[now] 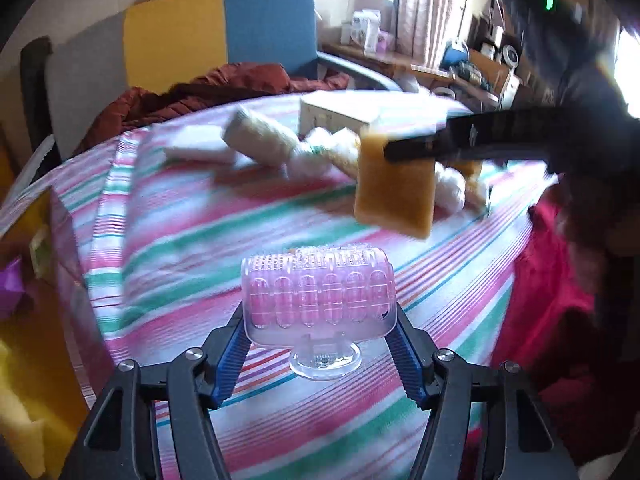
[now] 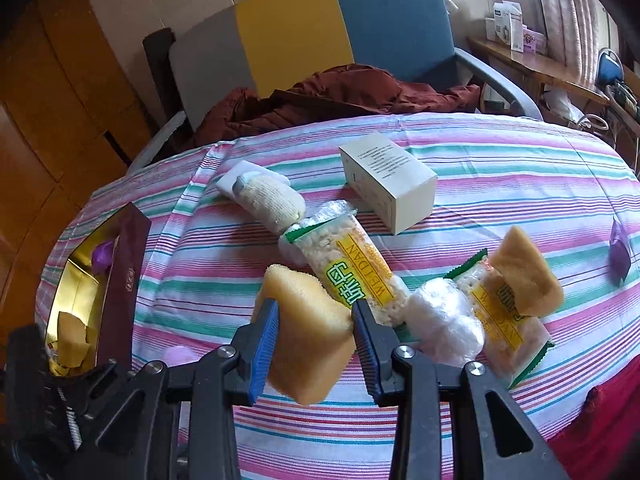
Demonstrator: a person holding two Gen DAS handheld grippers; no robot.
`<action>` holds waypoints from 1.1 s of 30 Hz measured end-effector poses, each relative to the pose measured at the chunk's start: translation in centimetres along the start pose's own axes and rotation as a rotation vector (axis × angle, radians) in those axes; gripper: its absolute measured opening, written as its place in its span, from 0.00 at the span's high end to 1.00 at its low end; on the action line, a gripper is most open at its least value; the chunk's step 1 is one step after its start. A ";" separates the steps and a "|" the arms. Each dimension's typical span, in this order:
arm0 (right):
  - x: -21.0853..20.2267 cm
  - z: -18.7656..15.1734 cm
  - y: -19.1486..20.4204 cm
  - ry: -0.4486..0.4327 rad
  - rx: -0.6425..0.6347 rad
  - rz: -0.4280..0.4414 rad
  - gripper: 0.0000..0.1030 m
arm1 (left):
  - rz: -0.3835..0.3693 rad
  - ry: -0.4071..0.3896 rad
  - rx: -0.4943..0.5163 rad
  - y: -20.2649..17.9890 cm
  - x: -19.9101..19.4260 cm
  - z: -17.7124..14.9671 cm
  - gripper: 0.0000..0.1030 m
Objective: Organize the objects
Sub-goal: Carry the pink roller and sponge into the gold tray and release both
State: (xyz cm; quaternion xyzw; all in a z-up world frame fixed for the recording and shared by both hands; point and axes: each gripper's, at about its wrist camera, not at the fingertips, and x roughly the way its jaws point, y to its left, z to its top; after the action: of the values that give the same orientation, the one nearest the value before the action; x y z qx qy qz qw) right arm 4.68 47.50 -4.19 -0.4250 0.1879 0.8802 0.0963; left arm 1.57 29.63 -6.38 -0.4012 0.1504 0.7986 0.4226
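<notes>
My left gripper is shut on a clear plastic roller with a pink inside, held over the striped cloth. My right gripper is shut on a yellow sponge; from the left wrist view the same sponge hangs in the black right gripper above the table. A second yellow sponge lies on a wrapped cracker pack. Another cracker pack, a white rolled cloth, a plastic-wrapped white bundle and a white carton lie on the cloth.
An open maroon box with a gold lining stands at the table's left edge, holding sponges and a purple item; it also shows in the left wrist view. A purple object lies at the right. A chair with a brown jacket stands behind.
</notes>
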 end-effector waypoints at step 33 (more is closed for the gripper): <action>7.2 -4.8 29.1 0.219 -0.375 0.379 0.64 | 0.260 -0.101 -0.434 24.7 -11.9 0.1 0.36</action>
State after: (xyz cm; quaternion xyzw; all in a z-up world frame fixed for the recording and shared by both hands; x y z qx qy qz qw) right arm -5.93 19.10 -5.33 -0.4853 0.1073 0.8507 -0.1710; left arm -14.32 8.26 0.37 -0.4192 0.0047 0.8790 0.2273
